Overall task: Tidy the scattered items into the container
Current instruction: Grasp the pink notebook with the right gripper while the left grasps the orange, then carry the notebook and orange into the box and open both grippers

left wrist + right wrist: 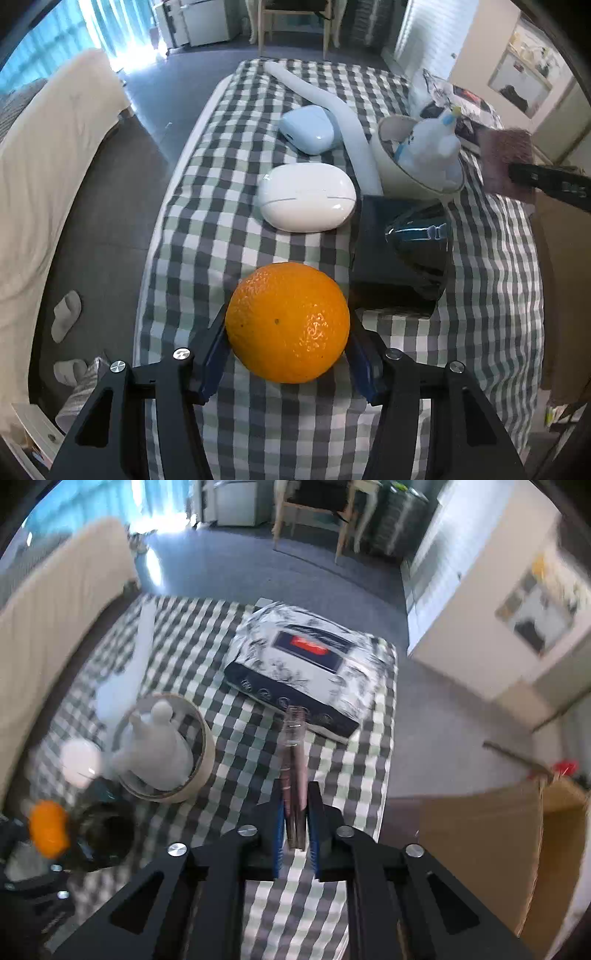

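We hold an orange (287, 322) in our left gripper (286, 363) above the checked tablecloth (207, 236); our right gripper (295, 825) pinches a thin brownish pad (293, 775) near the bowl (205, 764), grey floor (258, 572) beyond.

A home living room is showing here: a cream sofa (48, 177) is standing along the left of a low table under a checked cloth (207, 236), with a wooden chair (314, 513) beyond its far edge.

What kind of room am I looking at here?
Probably a lived-in home room. A low table under a green-and-grey checked cloth stands beside a cream sofa, with a wooden chair across the grey floor.
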`<control>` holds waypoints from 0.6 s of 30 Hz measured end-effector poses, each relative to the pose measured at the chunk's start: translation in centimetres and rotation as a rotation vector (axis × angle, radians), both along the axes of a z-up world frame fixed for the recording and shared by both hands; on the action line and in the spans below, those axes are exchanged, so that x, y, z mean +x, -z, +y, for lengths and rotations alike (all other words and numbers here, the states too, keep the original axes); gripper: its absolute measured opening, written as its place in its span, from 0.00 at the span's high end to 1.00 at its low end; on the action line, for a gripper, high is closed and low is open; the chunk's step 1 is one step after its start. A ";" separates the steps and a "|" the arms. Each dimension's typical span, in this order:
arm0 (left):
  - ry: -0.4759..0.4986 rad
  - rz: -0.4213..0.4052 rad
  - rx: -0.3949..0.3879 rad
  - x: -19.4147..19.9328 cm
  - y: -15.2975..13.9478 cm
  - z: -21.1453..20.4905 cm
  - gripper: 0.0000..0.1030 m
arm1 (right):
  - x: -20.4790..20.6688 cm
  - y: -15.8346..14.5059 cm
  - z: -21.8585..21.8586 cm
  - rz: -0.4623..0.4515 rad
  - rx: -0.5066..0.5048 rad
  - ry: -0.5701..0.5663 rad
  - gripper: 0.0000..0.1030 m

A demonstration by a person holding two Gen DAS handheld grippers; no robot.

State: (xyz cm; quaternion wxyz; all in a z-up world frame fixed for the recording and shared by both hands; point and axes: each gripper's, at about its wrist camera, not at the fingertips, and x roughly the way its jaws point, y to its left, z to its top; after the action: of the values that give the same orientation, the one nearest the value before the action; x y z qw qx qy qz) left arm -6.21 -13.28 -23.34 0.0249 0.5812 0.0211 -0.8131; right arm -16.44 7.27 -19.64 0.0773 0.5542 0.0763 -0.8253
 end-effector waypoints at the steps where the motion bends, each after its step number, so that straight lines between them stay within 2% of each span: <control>1: -0.004 0.003 0.000 0.1 -0.2 0.0 0.44 | 0.2 -0.3 0.4 -0.016 -0.037 0.019 0.90; 8: -0.009 0.024 -0.001 0.8 -2.3 0.3 0.44 | 1.8 -1.5 3.0 -0.066 -0.150 0.087 0.90; 18: 0.048 0.069 -0.009 0.6 -5.7 2.8 0.44 | 4.5 -3.5 3.3 -0.091 -0.225 0.089 0.90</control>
State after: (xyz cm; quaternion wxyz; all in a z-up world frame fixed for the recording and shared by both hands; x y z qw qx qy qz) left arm -5.58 -10.45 -17.66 0.0071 0.5529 0.0043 -0.8332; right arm -11.96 10.61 -16.14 0.1055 0.5817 -0.0452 -0.8052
